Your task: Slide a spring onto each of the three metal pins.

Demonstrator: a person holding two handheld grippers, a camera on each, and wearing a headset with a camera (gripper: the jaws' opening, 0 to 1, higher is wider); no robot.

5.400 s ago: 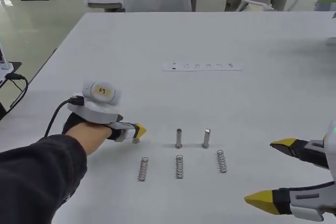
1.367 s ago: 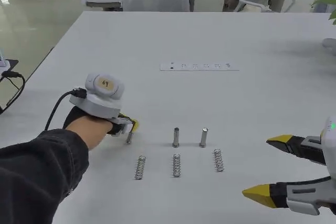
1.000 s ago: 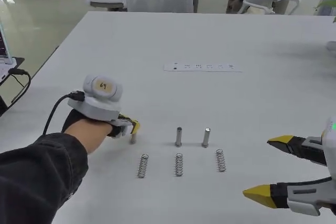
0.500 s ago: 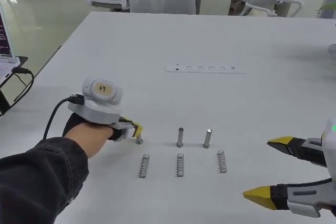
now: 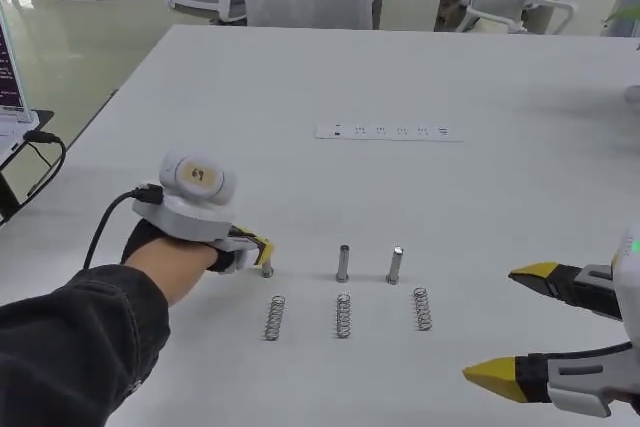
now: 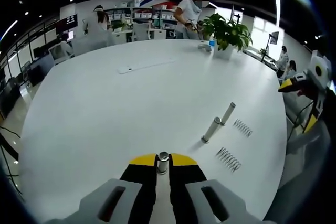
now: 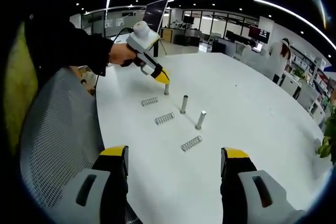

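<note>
Left gripper [image 5: 262, 250] [image 6: 163, 160]: jaws nearly together, pinching the left pin [image 5: 267, 269] [image 6: 164, 162] near its top; the pin stands on the table [image 5: 480, 77].
Right gripper [image 5: 512, 325] [image 7: 174, 154]: jaws spread wide, holding nothing, hanging above the table's near right side, well apart from the parts.
Other pins: middle pin [image 5: 343, 263] and right pin [image 5: 394, 265] stand upright and bare, in a row with the gripped one.
Springs [image 5: 343, 314]: three lie flat in a row, one just in front of each pin, none on a pin.
Change: compared with 1.4 s ago, the left gripper still clamps its pin, which stands slightly nearer the middle pin; the springs and the right gripper are unmoved.
</note>
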